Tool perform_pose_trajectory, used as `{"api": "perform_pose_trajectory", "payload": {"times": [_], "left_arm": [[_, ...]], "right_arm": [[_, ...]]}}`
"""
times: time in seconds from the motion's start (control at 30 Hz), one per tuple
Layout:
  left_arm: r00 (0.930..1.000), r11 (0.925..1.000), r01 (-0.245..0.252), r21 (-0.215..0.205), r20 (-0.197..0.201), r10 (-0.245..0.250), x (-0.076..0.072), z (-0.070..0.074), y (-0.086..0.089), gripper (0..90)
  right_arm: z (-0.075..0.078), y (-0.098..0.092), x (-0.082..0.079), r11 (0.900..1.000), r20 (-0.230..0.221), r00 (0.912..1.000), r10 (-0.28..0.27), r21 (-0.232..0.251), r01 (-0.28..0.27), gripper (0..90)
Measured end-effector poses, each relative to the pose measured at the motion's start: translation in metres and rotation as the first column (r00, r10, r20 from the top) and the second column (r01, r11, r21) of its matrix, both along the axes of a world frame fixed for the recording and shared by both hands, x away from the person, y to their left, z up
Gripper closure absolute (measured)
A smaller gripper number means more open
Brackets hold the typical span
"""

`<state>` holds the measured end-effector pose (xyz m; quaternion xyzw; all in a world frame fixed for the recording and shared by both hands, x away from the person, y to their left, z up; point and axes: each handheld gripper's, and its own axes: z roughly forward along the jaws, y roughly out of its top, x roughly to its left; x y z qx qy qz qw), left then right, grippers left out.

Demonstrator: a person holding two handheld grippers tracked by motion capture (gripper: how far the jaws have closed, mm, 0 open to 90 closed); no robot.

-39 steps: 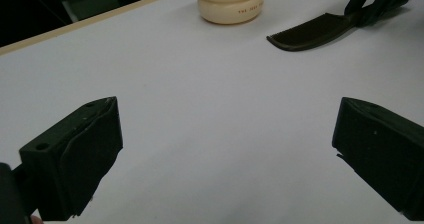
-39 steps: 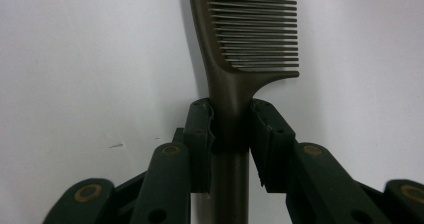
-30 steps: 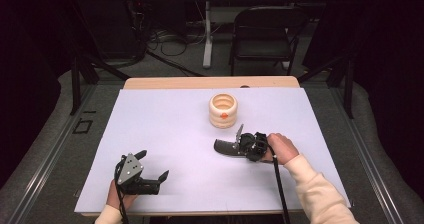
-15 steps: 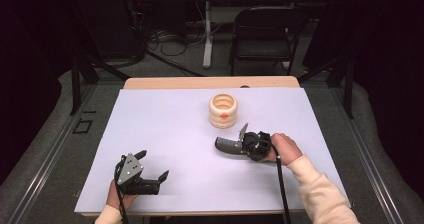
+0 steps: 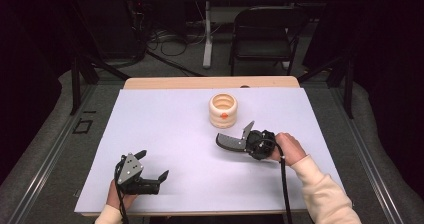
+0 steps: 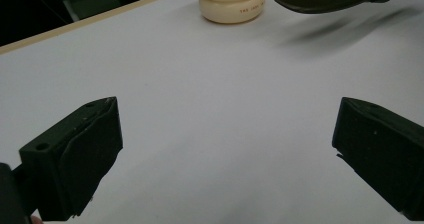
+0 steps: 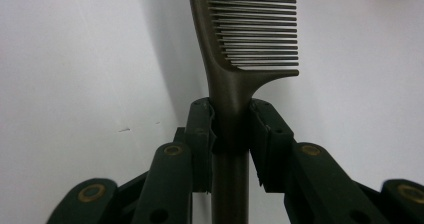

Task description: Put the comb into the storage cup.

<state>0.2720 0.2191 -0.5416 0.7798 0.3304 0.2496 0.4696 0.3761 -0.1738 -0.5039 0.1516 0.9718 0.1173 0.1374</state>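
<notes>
A dark comb (image 5: 229, 142) is held just above the white table sheet (image 5: 165, 124), in front of a cream ribbed holder (image 5: 223, 110). My right gripper (image 5: 248, 143) is shut on its handle. In the right gripper view both pads press the handle (image 7: 231, 119), and the comb's teeth (image 7: 257, 34) point away to the right. At the front left my left gripper (image 5: 152, 165) rests low over the sheet, open with nothing between its fingers. In the left gripper view the left gripper (image 6: 225, 149) looks toward the holder (image 6: 231, 4) and the comb (image 6: 320, 0).
The table's wooden far edge (image 5: 210, 82) shows beyond the sheet. A black folding chair (image 5: 265, 31) and a pale table leg (image 5: 207, 34) stand on the floor behind, with cables (image 5: 165, 36) nearby. Black stand legs (image 5: 82, 71) flank the table's left.
The right gripper with the comb has shifted only slightly. The left gripper has stayed where it was.
</notes>
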Motion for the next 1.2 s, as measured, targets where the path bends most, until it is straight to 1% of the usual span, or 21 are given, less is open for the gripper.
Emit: {"api": "perform_pose_trajectory", "payload": {"times": [0.03,0.17,0.33,0.37,0.43,0.5,0.6,0.63,0.7,0.77,0.83,0.87,0.93,0.97,1.03,1.13,1.2], "left_arm": [[1.0000,1.0000,0.000,0.002,0.000,0.000,0.000,0.000,0.000,0.0],[1.0000,1.0000,0.001,-0.002,0.003,-0.001,0.000,0.000,0.000,0.0],[1.0000,1.0000,0.000,0.002,0.000,0.000,0.000,0.000,0.000,0.0],[1.0000,1.0000,0.000,0.001,0.000,0.000,0.000,0.000,0.000,0.0],[1.0000,1.0000,-0.001,0.000,0.001,0.001,0.000,0.000,0.000,0.0],[1.0000,1.0000,-0.001,-0.001,0.002,0.001,0.000,0.000,0.000,0.0],[1.0000,1.0000,-0.002,-0.002,0.003,0.002,0.000,0.000,0.000,0.0],[1.0000,1.0000,-0.002,-0.001,0.002,0.002,0.000,0.000,0.000,0.0],[1.0000,1.0000,-0.003,0.000,0.001,0.003,0.000,0.000,0.000,0.0],[1.0000,1.0000,-0.003,-0.003,0.003,0.003,0.000,0.000,0.000,0.0],[1.0000,1.0000,-0.004,-0.004,0.005,0.004,0.000,0.000,0.000,0.0],[1.0000,1.0000,-0.004,-0.005,0.005,0.004,0.000,0.000,0.000,0.0],[1.0000,1.0000,-0.004,-0.006,0.006,0.004,-0.001,0.000,0.000,0.0],[1.0000,1.0000,-0.003,-0.004,0.007,0.003,0.000,0.000,0.000,0.0],[1.0000,1.0000,-0.003,-0.002,0.003,0.003,0.000,0.000,0.000,0.0],[1.0000,1.0000,-0.003,-0.001,0.004,0.003,0.000,0.000,0.001,0.0],[1.0000,1.0000,-0.004,-0.006,0.006,0.004,0.000,0.000,0.000,0.0]], "right_arm": [[0.001,-0.001,-0.001,1.000,0.009,1.0000,-0.002,0.000,0.002,72.1],[0.004,-0.002,-0.002,1.000,0.016,0.9999,0.001,0.012,-0.001,72.1],[0.005,-0.004,-0.003,1.000,0.017,0.9999,-0.004,0.026,0.004,72.1],[0.006,-0.005,-0.004,0.999,0.015,0.9999,-0.008,0.038,0.007,72.1],[0.006,-0.005,-0.004,0.999,0.016,0.9998,-0.008,0.040,0.007,72.1],[0.007,-0.005,-0.004,0.998,0.017,0.9998,-0.010,0.055,0.009,72.1],[0.009,-0.006,-0.006,0.998,0.020,0.9997,-0.015,0.060,0.014,72.2],[0.009,-0.006,-0.007,0.997,0.022,0.9996,-0.017,0.074,0.015,72.2],[0.010,-0.007,-0.007,0.997,0.026,0.9996,-0.011,0.075,0.009,72.1],[0.011,-0.008,-0.007,0.996,0.022,0.9997,-0.014,0.093,0.012,72.1],[0.011,-0.008,-0.007,0.995,0.023,0.9997,-0.011,0.098,0.009,72.1],[0.012,-0.008,-0.009,0.995,0.020,0.9996,-0.019,0.100,0.017,72.1],[0.013,-0.008,-0.009,0.993,0.027,0.9996,-0.013,0.115,0.010,72.1],[0.013,-0.009,-0.010,0.991,0.022,0.9996,-0.018,0.131,0.015,72.1],[0.014,-0.010,-0.010,0.990,0.021,0.9996,-0.016,0.144,0.012,72.2],[0.014,-0.010,-0.010,0.988,0.026,0.9994,-0.025,0.150,0.021,72.2],[0.015,-0.011,-0.011,0.986,0.029,0.9992,-0.027,0.164,0.022,72.2]]}}
